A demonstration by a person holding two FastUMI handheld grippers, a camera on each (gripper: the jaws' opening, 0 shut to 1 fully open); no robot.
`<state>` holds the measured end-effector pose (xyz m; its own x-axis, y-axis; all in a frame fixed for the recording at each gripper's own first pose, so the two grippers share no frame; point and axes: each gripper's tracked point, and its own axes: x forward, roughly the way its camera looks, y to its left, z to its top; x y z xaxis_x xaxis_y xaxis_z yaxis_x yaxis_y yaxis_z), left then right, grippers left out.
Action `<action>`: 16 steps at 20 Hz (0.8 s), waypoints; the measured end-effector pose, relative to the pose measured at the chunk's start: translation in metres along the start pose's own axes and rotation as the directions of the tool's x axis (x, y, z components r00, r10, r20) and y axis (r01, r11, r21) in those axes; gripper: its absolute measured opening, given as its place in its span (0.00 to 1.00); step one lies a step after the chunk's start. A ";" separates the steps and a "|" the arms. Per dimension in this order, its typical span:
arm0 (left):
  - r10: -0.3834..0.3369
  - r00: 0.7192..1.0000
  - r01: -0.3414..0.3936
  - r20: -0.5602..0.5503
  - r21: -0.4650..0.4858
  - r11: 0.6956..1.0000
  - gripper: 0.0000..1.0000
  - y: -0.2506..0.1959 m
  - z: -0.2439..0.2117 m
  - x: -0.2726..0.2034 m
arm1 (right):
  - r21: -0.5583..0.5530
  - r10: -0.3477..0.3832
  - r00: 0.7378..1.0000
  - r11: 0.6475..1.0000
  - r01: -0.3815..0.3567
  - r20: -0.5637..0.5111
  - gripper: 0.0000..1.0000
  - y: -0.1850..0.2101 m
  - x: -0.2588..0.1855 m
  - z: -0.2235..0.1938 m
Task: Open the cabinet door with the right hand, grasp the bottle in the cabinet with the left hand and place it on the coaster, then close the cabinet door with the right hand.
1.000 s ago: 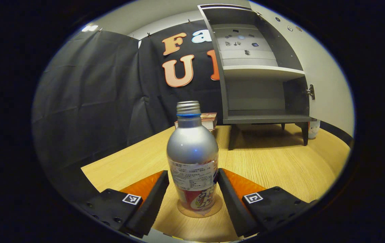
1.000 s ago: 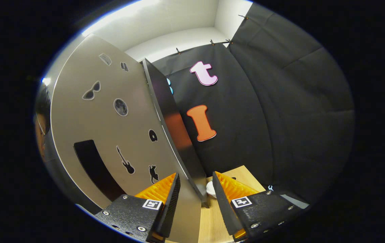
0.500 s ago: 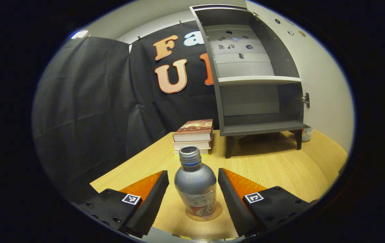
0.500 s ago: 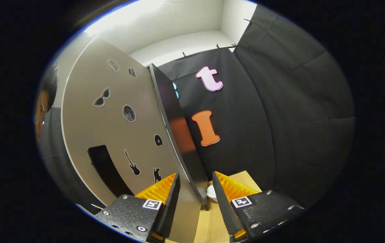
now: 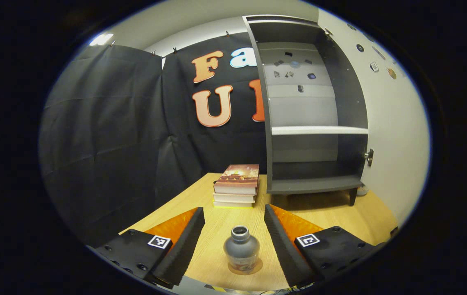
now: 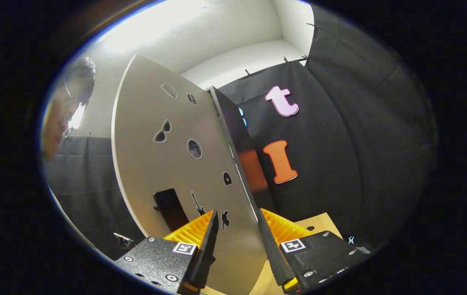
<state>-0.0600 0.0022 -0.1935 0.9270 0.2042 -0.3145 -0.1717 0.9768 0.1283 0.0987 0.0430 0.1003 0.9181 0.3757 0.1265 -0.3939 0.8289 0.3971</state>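
Left gripper view: bottle (image 5: 241, 248) on coaster (image 5: 245, 268).

Open cabinet door (image 6: 184, 164) blocks right hand-held gripper (image 6: 237, 246)

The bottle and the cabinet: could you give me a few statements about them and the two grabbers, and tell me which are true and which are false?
1. The bottle stands upright on the coaster. True.
2. The left gripper is clamped on the bottle. False: its fingers are spread, clear of the bottle on both sides.
3. The cabinet is closed. False: the cabinet door stands open and the shelves are bare.
4. A stack of books lies on the table left of the cabinet in the left gripper view. True.
5. The right gripper has the door's edge between its open fingers. True.
6. The bottle has its cap off. False: a grey cap is on.
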 end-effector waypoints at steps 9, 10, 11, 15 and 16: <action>-0.062 0.996 0.064 0.056 -0.035 0.997 0.96 -0.018 0.067 0.017 | -0.013 0.140 0.988 0.990 -0.141 -0.064 0.60 0.025 -0.008 -0.012; -0.074 0.995 0.075 0.061 -0.028 0.997 0.96 -0.023 0.072 0.018 | -0.009 0.150 0.987 0.989 -0.151 -0.062 0.51 0.027 -0.008 -0.010; -0.090 0.994 0.091 0.066 -0.019 0.996 0.95 -0.028 0.077 0.019 | -0.013 0.161 0.985 0.987 -0.162 -0.059 0.60 0.029 -0.012 -0.009; -0.141 0.985 0.142 0.098 0.002 0.990 0.96 -0.045 0.097 0.020 | -0.054 0.175 0.982 0.982 -0.180 -0.076 0.58 0.035 -0.009 -0.011; -0.164 0.982 0.165 0.092 -0.003 0.986 0.95 -0.053 0.096 0.021 | -0.059 0.180 0.981 0.981 -0.185 -0.077 0.58 0.038 -0.008 -0.011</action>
<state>0.0002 -0.0512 -0.1160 0.9694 0.0348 -0.2430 -0.0177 0.9972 0.0722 0.0764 0.0756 0.1047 0.8260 0.5494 0.1260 -0.5587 0.7684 0.3122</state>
